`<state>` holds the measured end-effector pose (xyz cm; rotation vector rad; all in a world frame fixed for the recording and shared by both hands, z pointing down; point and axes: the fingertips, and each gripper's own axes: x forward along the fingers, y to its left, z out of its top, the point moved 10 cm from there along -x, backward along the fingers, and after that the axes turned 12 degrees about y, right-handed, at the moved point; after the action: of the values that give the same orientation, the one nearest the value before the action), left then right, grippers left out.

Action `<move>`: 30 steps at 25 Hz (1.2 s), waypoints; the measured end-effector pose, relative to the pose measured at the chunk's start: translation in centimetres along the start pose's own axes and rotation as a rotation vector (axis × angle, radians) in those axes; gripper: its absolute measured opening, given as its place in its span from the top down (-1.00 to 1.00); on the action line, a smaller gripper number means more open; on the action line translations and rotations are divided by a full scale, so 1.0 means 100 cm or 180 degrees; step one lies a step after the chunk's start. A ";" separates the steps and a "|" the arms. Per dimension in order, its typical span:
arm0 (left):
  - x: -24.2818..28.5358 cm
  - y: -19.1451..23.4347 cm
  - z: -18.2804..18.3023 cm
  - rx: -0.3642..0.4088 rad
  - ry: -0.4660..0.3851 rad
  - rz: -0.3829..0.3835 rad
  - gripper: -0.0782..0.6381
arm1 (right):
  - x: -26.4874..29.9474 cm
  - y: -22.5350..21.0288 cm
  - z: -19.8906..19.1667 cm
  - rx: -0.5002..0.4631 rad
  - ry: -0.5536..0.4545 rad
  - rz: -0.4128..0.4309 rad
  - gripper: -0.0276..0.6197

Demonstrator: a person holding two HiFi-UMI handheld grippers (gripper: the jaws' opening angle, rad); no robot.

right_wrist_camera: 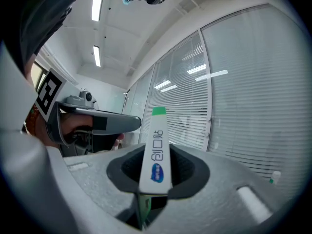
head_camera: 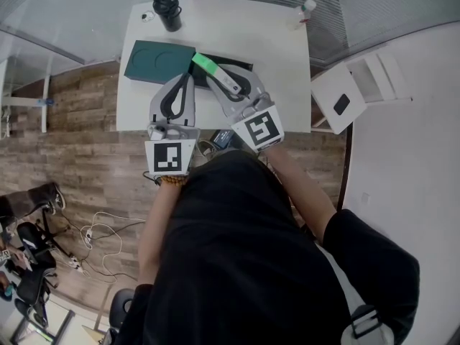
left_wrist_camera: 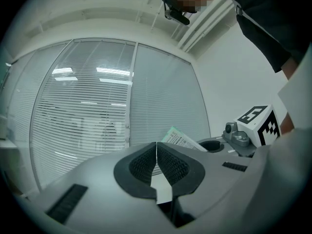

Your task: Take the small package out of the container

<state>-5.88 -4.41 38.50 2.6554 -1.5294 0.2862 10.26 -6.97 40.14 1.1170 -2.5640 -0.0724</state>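
The small package (head_camera: 204, 64) is a thin white pack with a green end, and my right gripper (head_camera: 218, 76) is shut on it, holding it up above the white table (head_camera: 237, 31). The right gripper view shows the package (right_wrist_camera: 156, 152) edge-on between the dark pads, green tip upward. A dark green flat container part (head_camera: 158, 62) lies on the table at left, and a black box (head_camera: 241, 66) shows behind the right gripper. My left gripper (head_camera: 188, 79) hovers beside it, shut (left_wrist_camera: 156, 151) with nothing between its pads. Both grippers tilt upward toward the window blinds.
A black cup (head_camera: 167, 11) stands at the table's far edge, and a plastic bottle (head_camera: 305, 11) stands at the far right corner. A white stool (head_camera: 352, 90) stands right of the table. Wooden floor, cables and chairs lie to the left.
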 end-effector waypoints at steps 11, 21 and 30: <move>0.002 0.000 -0.008 -0.0035 0.0088 -0.0071 0.76 | 0.003 0.005 -0.004 -0.0021 0.0060 0.0064 0.64; 0.000 -0.004 -0.013 -0.0066 0.0110 -0.0067 0.76 | 0.002 0.004 -0.011 -0.0013 0.0069 0.0094 0.65; -0.001 -0.003 -0.017 -0.0083 0.0149 -0.0060 0.76 | 0.005 0.003 -0.015 -0.0009 0.0102 0.0113 0.65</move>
<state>-5.88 -3.97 40.17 2.6226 -1.4834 0.3228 10.25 -6.96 41.74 1.0627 -2.5535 -0.0492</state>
